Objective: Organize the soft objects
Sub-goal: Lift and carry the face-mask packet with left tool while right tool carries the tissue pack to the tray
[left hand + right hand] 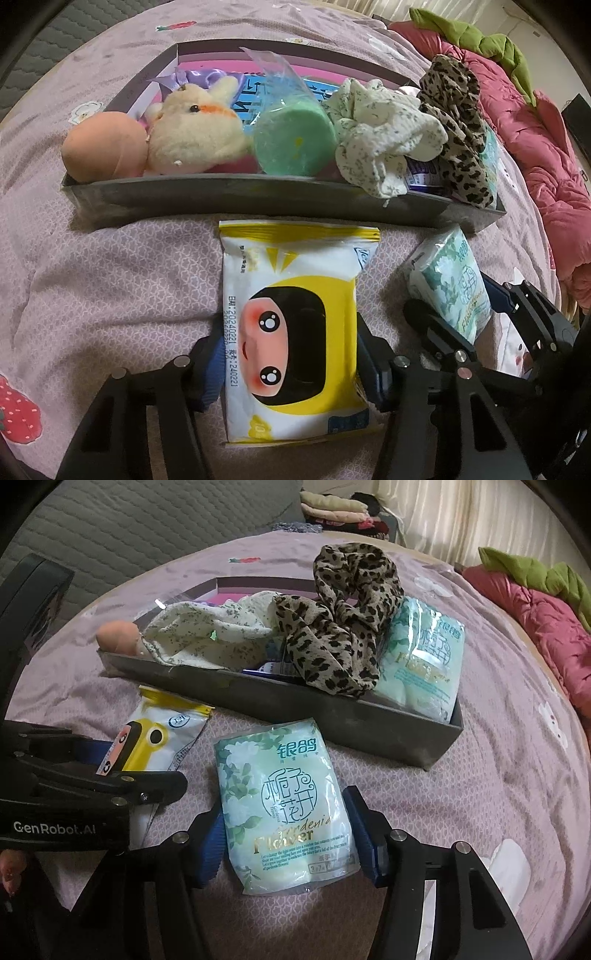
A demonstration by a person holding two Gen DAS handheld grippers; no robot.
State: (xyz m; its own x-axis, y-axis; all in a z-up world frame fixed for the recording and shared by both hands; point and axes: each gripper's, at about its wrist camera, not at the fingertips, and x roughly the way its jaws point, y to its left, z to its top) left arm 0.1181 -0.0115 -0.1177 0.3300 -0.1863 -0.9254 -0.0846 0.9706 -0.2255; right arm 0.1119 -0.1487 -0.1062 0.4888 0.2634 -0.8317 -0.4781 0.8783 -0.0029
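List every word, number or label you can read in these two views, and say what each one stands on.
"GenRobot.AI": on the left tongs' black body.
"银鸽": on the green tissue pack between the right tongs.
"Gardenia Flower": same pack; the small lines below are too small to read.
"日期:20240221" and "240221": on the yellow wipes pack between the left tongs.
"Flower": on the second tissue pack in the tray; the rest is blurred.

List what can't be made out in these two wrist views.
- Box floor: both views, buried under toys and cloths.
- Purple pack: left wrist view, mostly covered by floral cloth and leopard cloth.
- Wipes pack: right wrist view, lower part hidden by left gripper.
- Right gripper pad contact with tissue pack: unclear.
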